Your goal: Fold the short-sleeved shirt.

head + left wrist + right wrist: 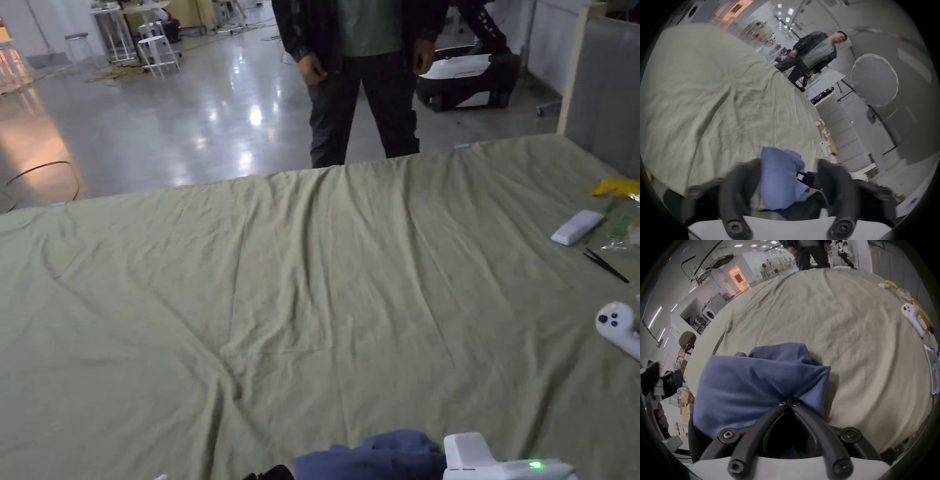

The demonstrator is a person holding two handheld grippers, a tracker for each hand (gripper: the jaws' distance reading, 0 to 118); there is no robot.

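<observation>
The blue short-sleeved shirt (369, 455) is bunched up at the near edge of the sheet-covered table (312, 300). In the right gripper view my right gripper (789, 401) is shut on a fold of the shirt (753, 382), which bulges in front of the jaws. The gripper's white housing (500, 465) shows at the bottom of the head view, just right of the shirt. In the left gripper view my left gripper (790, 162) is open, its jaws wide apart on either side of the shirt (779, 178) without pressing on it.
A person (362, 75) stands at the table's far side. On the right edge lie a white remote (576, 227), a black tool (606, 265), a white controller (615, 325) and a yellow item (615, 186). The olive sheet is wrinkled.
</observation>
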